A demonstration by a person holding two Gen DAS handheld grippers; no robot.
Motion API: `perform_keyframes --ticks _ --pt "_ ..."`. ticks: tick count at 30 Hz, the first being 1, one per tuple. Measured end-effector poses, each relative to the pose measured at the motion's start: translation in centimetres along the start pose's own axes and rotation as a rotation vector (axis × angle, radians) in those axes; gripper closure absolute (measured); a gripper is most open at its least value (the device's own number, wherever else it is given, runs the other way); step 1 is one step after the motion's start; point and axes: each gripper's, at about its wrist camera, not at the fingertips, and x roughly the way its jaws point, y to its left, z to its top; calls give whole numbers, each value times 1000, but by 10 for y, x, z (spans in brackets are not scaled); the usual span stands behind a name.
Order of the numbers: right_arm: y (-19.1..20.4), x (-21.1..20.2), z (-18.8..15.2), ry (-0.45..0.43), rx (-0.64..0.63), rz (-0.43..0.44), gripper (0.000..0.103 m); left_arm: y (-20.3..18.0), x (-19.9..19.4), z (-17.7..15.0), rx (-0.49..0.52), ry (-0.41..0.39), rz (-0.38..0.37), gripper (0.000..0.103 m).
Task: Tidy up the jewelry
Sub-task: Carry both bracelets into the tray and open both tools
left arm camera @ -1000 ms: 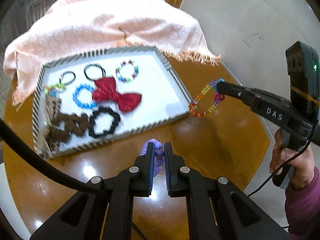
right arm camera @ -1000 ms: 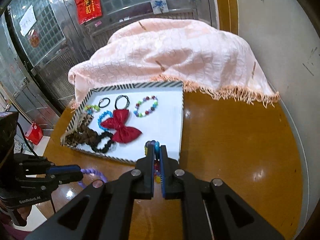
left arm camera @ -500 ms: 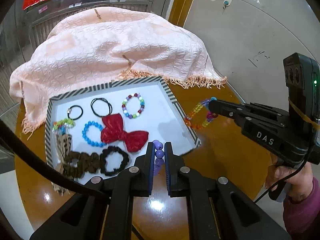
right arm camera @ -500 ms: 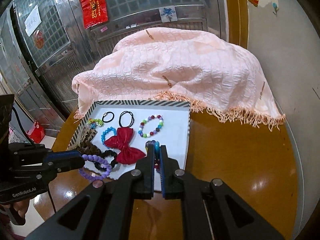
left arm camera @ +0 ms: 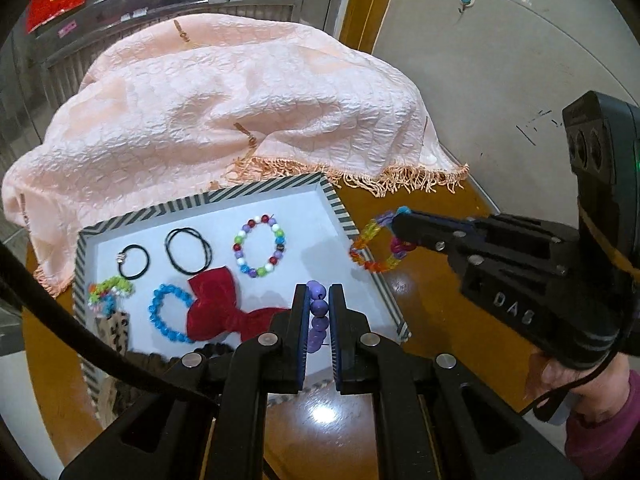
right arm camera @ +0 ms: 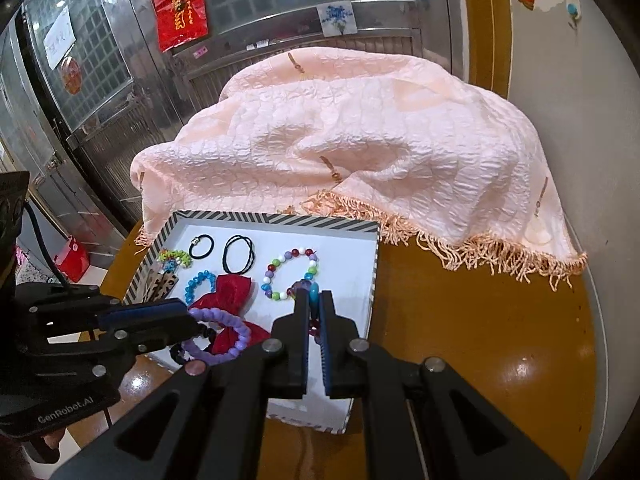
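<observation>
My left gripper point(left arm camera: 319, 294) is shut on a purple bead bracelet point(left arm camera: 318, 320), which hangs above the near edge of the striped white tray point(left arm camera: 256, 190). From the right wrist view the same purple bracelet point(right arm camera: 224, 334) dangles from the left gripper point(right arm camera: 192, 318). My right gripper point(right arm camera: 314, 296) is shut on a rainbow bead bracelet point(right arm camera: 313, 295); in the left wrist view that bracelet point(left arm camera: 374, 250) hangs from the right gripper point(left arm camera: 398, 222) over the tray's right rim. Inside the tray lie a multicoloured bead bracelet point(left arm camera: 260, 246), a red bow point(left arm camera: 218, 308), a blue bracelet point(left arm camera: 166, 312) and black hair ties point(left arm camera: 188, 250).
A pink fringed cloth point(left arm camera: 224, 96) is heaped behind the tray on the round brown table point(right arm camera: 480, 320). A leopard-print scrunchie point(left arm camera: 114, 330) and a green beaded piece point(left arm camera: 110, 288) sit at the tray's left. A hand in a purple sleeve point(left arm camera: 600, 432) holds the right gripper. Metal doors point(right arm camera: 100, 60) stand behind.
Both grippers have moved forward over the tray with their bracelets still held; the purple bracelet has come off the table and now hangs above the tray's near edge.
</observation>
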Motion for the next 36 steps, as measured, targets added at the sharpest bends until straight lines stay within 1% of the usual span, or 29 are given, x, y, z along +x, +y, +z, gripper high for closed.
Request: perform_keyframes --ticks 6,10,13,18,25,32,34,35,36 --pt "-4 21 5 39 -1 23 99 -3 20 5 -49 33 -79 95" --pt "-7 47 4 98 -1 42 99 9 51 -7 -123 110 -114 95" --pt "-9 67 4 140 -8 39 99 22 72 -18 -166 162 -100 95" --pt "-15 93 10 174 -15 11 99 42 85 -26 -219 193 -73 95" --pt "-18 127 18 207 -56 -60 99 40 94 -28 -212 205 -52 95" --pt "-12 143 17 219 -112 -102 98 41 98 -27 -217 205 -3 95" --pt "-11 144 16 221 -124 -120 94 40 96 -27 -204 202 20 84" --pt "-11 143 15 218 -127 -124 88 40 95 -27 -201 200 29 82" --pt "-10 141 15 212 -127 -124 80 40 94 -27 -199 197 36 79"
